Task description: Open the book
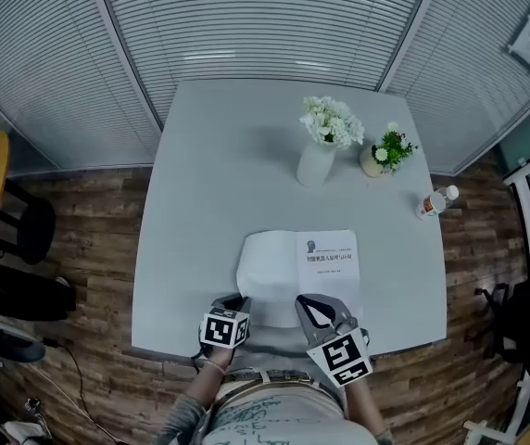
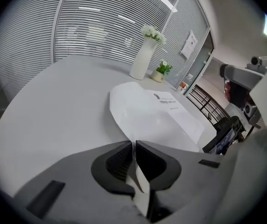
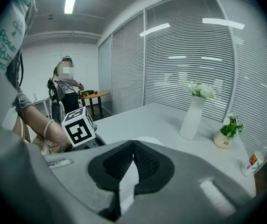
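While its curled white front leaf [image 2: 129, 104] is pinched in the left tool [image 2: 134, 143], the thin white paperback book [image 1: 328, 258] lies near the grey surface's [image 1: 209, 174] front edge.
If pulled hard, the leaf could be torn or the book dragged, as the right tool [image 3: 133, 143], clenched empty, seems held clear of it. The pinch is shown only by the left gripper view.

tabletop [image 1: 219, 174]: smooth matt grey. book [image 1: 325, 258]: plain matt white paper. floor [image 1: 98, 248] is wood-grain planking, vase [image 1: 315, 163] smooth white with a slight sheen, blinds [image 1: 265, 26] matt ribbed slats.
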Motion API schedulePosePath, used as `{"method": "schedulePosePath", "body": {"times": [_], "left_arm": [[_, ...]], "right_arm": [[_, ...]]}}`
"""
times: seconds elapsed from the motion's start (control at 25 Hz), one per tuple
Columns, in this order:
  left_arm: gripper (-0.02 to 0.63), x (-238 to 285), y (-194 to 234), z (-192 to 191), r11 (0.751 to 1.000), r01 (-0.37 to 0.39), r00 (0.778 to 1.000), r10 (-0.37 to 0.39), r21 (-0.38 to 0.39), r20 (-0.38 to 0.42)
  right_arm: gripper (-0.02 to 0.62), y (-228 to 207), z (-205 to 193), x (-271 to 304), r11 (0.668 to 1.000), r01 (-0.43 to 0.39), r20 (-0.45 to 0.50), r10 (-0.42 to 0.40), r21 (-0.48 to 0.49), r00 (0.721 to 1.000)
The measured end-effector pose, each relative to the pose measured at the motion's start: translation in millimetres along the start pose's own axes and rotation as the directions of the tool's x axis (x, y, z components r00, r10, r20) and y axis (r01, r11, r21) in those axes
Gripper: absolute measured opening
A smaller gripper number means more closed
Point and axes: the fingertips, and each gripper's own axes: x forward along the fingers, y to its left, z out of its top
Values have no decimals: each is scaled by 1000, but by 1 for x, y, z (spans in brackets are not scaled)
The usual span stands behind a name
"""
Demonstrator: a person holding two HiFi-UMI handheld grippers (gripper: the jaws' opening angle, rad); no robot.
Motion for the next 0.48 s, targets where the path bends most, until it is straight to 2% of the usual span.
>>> {"method": "schedulePosePath", "body": {"times": [0.48], "left_arm": [[23,4,11,-9,1000,-18,999,18,22,-37]], "right_arm": [[2,-2,1,-2,1000,13,3,-13,2,1000]]}}
